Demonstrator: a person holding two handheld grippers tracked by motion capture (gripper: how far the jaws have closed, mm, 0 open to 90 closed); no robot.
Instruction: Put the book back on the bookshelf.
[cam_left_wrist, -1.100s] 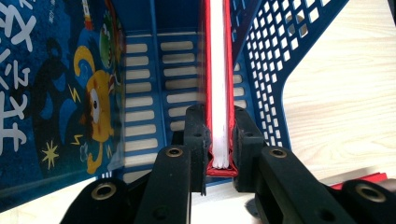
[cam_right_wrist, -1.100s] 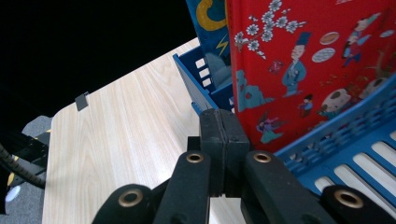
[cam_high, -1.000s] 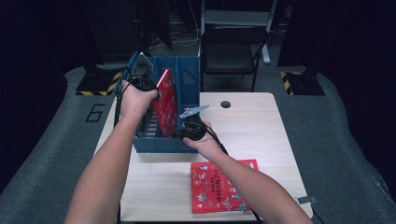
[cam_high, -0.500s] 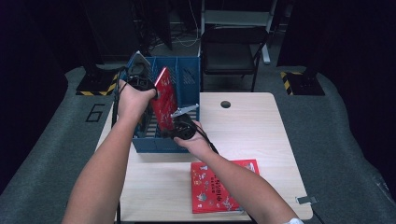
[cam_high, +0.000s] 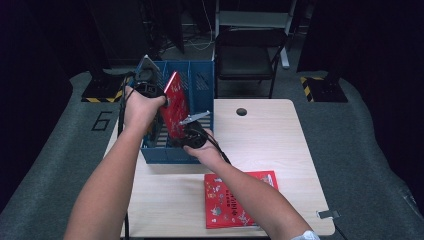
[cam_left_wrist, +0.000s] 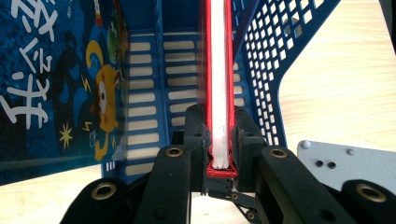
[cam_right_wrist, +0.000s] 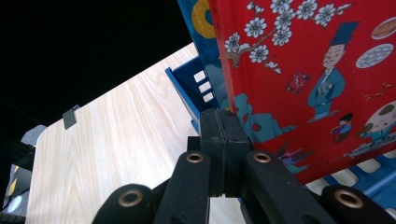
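A red picture book (cam_high: 175, 100) hangs tilted above the blue slotted file rack (cam_high: 202, 85). My left gripper (cam_high: 164, 99) is shut on its upper edge. In the left gripper view the jaws (cam_left_wrist: 219, 135) clamp the red covers and white pages (cam_left_wrist: 219, 70) over the rack's slots (cam_left_wrist: 275, 70). My right gripper (cam_high: 184, 131) is at the rack's front, low beside the book. In the right gripper view its jaws (cam_right_wrist: 224, 123) are shut with nothing between them, right next to the red cover (cam_right_wrist: 317, 84); whether they touch it I cannot tell.
A blue picture book (cam_left_wrist: 51, 84) stands in the rack's left slot. A second red book (cam_high: 240, 197) lies flat near the table's front edge. The wooden table (cam_high: 270, 135) has a cable hole (cam_high: 241, 111). A black chair (cam_high: 245, 60) stands behind.
My right gripper has moved left and a little away from me, closer to the red book and the rack. The left gripper and the book have barely moved.
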